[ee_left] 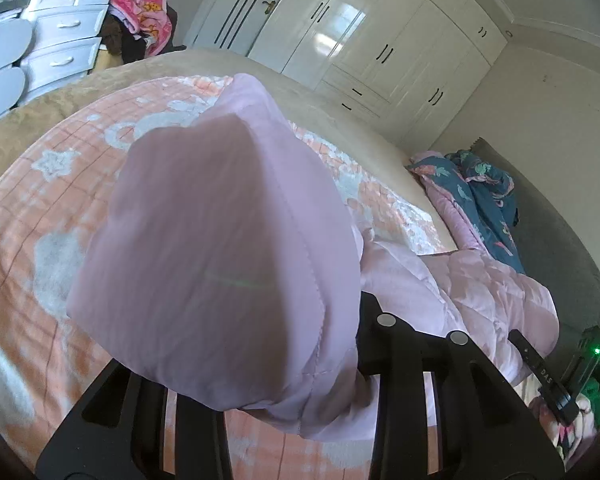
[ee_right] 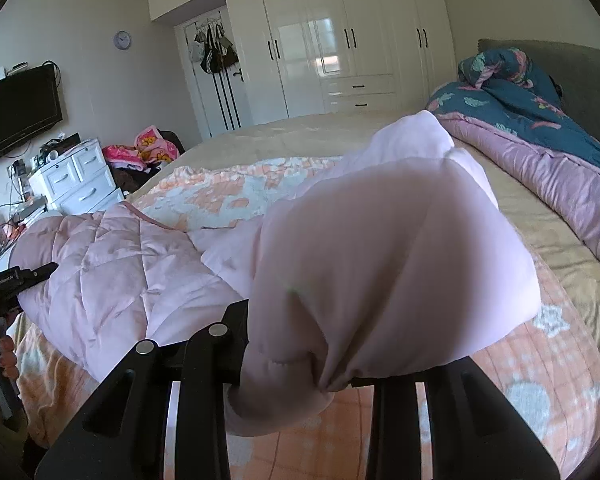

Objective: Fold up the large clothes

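Note:
A pale pink quilted padded coat [ee_left: 220,240] lies across a bed, with one end lifted. In the left wrist view a bunched fold of it drapes over my left gripper [ee_left: 284,344], which is shut on the fabric; the fingertips are hidden under the cloth. In the right wrist view my right gripper [ee_right: 300,352] is shut on another bunched fold of the same coat [ee_right: 380,240], raised above the bedcover. The rest of the coat sags to the bed between the two grippers. The right gripper's body [ee_left: 556,380] shows at the left wrist view's right edge.
A peach-and-white patterned cover [ee_right: 228,192] lies on a beige bed. A blue floral duvet [ee_right: 520,100] with pink lining is heaped by the grey headboard. White wardrobes [ee_right: 340,40] stand behind, with white drawers [ee_right: 80,180], a clothes pile [ee_right: 148,148] and a wall TV [ee_right: 16,108] to the left.

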{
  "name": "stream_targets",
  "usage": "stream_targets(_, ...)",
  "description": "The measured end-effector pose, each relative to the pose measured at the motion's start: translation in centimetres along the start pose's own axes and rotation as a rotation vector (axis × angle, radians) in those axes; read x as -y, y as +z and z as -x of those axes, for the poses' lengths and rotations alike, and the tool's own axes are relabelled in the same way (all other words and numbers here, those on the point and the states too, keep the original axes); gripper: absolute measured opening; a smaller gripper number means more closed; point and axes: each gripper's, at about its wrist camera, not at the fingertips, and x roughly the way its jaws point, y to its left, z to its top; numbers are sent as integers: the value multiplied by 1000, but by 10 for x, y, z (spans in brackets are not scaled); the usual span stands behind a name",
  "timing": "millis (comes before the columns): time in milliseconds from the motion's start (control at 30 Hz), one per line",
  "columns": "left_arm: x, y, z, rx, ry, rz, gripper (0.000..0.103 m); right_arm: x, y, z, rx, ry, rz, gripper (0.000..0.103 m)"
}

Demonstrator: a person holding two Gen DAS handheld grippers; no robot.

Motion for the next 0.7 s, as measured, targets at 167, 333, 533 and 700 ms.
stream_targets(167, -5, -10, 6, -20, 14, -4, 26, 1, -11, 8, -28, -4, -21, 30)
stream_targets(333, -11, -22, 4, -53, 41, -6, 27, 8, -30, 6, -77, -20, -66, 31)
stream_targets(533, -21, -32, 0, -76, 61, -5, 29, 22, -45, -6, -132, -32, -145, 34)
stream_targets(700, -24, -39, -1, -84, 75, -5, 30, 26, -56, -12, -166, -48, -166, 38)
